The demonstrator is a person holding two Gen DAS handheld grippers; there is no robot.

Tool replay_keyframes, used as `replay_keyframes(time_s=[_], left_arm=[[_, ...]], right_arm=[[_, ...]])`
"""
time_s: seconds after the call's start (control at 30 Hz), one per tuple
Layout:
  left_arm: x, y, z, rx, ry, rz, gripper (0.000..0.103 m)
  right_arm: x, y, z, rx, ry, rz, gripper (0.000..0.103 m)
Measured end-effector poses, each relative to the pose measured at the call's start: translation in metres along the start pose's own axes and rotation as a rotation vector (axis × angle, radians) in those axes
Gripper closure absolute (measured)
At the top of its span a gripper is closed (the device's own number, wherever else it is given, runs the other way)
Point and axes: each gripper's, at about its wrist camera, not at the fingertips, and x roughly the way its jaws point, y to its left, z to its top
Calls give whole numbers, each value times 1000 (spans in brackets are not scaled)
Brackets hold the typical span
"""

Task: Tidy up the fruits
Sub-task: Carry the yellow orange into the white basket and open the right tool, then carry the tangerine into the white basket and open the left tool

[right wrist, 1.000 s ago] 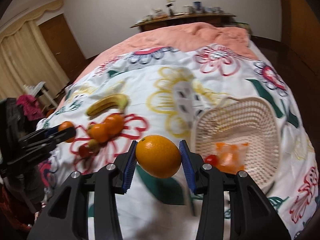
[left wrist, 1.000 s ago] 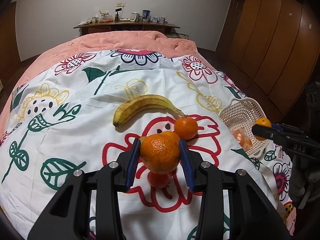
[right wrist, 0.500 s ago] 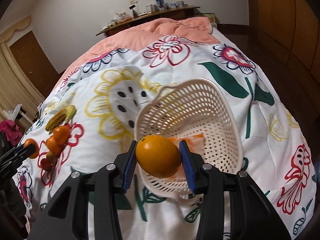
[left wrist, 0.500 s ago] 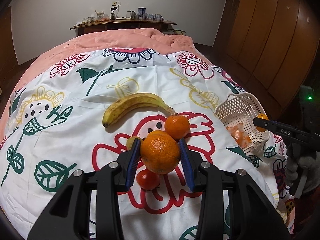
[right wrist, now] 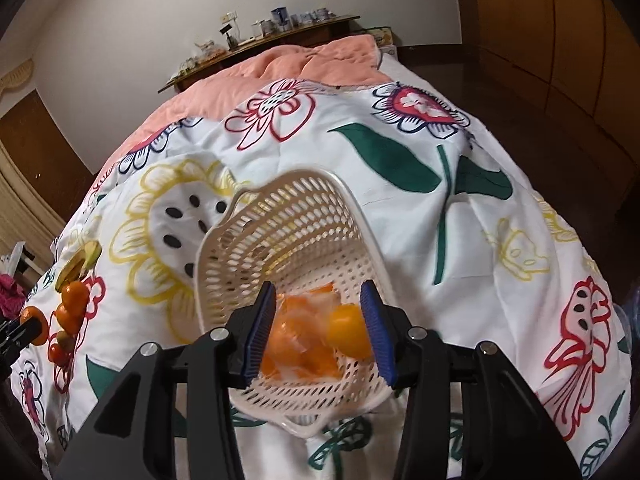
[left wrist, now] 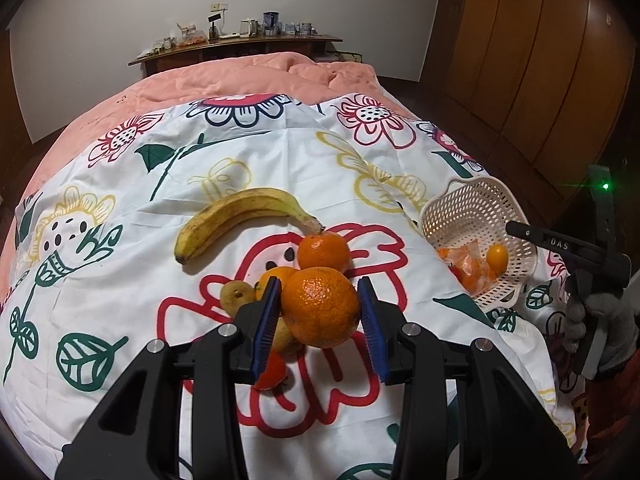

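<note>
- The left hand-held gripper (left wrist: 320, 312) is clamped on a large orange (left wrist: 320, 307), its blue pads pressed to both sides of the fruit, held above the bed.
- Under and behind that orange, a cluster of loose fruit lies on the flowered bedsheet (left wrist: 120, 208): a smaller mandarin (left wrist: 323, 251) just beyond it, another orange fruit (left wrist: 272, 278) mostly hidden by the left pad, a small yellow-green fruit (left wrist: 237, 297) to the left, and a red tomato (left wrist: 272, 372) below the gripper's left finger.
- A banana (left wrist: 240, 210) lies on the sheet behind the cluster, its stem end almost touching the mandarin.
- The right hand-held gripper (right wrist: 318, 332) stands with its jaws apart and nothing between the pads, poised over the mouth of the white plastic basket (right wrist: 280, 216).
- The basket sits tilted on the bed near its right edge, well apart from the fruit cluster.
- Inside the basket lie a yellow-orange round fruit (right wrist: 347, 330), blurred, close to the right pad, and a clear bag of orange pieces (right wrist: 298, 340) beside it.
- From the left wrist view, the same fruit (left wrist: 497, 255) rests against the basket's inner wall next to the bag (left wrist: 466, 266).
- A peach quilt (left wrist: 248, 80) covers the far end of the bed.
</note>
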Motion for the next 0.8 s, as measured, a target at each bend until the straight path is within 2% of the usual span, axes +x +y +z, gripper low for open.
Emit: replay_keyframes(time_s=[0.4, 0.8], left_arm=[[9, -35, 9, 63, 20, -25, 63], [44, -105, 40, 178, 65, -148, 63]], right_arm=[[12, -31, 6, 30, -18, 56, 59], [18, -52, 7, 81, -30, 131, 59]])
